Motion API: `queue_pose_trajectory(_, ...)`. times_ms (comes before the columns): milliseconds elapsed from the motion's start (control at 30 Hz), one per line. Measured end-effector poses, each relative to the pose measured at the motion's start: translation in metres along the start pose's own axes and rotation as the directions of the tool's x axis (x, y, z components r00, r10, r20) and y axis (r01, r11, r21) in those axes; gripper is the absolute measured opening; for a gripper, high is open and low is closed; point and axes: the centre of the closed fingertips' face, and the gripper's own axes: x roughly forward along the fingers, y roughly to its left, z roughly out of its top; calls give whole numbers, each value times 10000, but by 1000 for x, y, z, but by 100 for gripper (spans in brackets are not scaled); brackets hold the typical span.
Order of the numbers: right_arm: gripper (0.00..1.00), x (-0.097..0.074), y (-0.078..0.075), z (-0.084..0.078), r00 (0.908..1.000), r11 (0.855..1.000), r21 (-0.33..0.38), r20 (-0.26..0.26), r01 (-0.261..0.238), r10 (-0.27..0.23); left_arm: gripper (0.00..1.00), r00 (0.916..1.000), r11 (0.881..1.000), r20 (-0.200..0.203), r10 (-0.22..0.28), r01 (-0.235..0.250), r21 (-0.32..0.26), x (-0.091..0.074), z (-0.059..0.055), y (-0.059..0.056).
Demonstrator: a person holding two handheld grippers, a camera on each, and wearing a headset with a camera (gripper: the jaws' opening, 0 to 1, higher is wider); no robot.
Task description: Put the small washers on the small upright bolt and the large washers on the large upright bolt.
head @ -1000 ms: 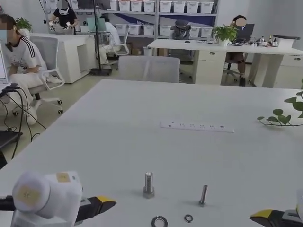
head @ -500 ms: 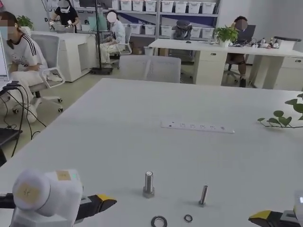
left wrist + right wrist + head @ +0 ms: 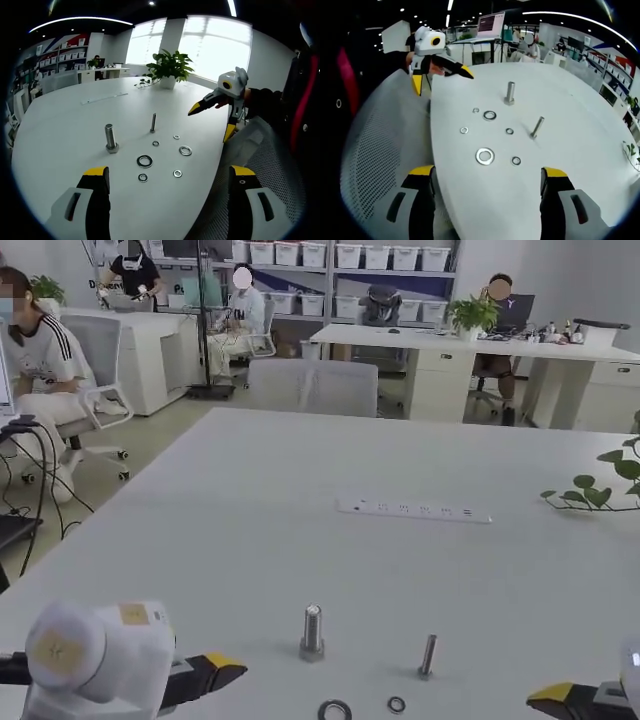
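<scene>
Still idle | left gripper, right gripper unmoved, jaws spread, empty | washers loose beside large bolt, small bolt | sorting unstarted

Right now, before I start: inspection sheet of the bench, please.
Surface: white table, level.
Job's things: large bolt and small bolt upright, bare; six washers loose near them, two large, four small.
Clutter: power strip; potted plant.
Tools: left tool open, empty; right tool open, empty.
Cables: black cables hang off the table's left side.
Surroundings: seated people, shelving with bins.
</scene>
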Motion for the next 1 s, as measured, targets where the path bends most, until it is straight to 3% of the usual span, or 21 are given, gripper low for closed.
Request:
queue_pose_trajectory(533,84,4,-12,5,9991,9987,-486,-398,-153,133,100,10000,9999,-14,72,-72,74,-2,4,2)
queue_pose_trajectory(800,77,6,-26,8,9939,9956,-906,-1090,-260,160,100,9999,9998,37,100,-100,159,-2,7,2)
queue_pose_trajectory(1000,65,11,-31,6,9781,9891,-1362,-2063,-562,271,100,9998,9998,128,138,-140,140,-3,8,3)
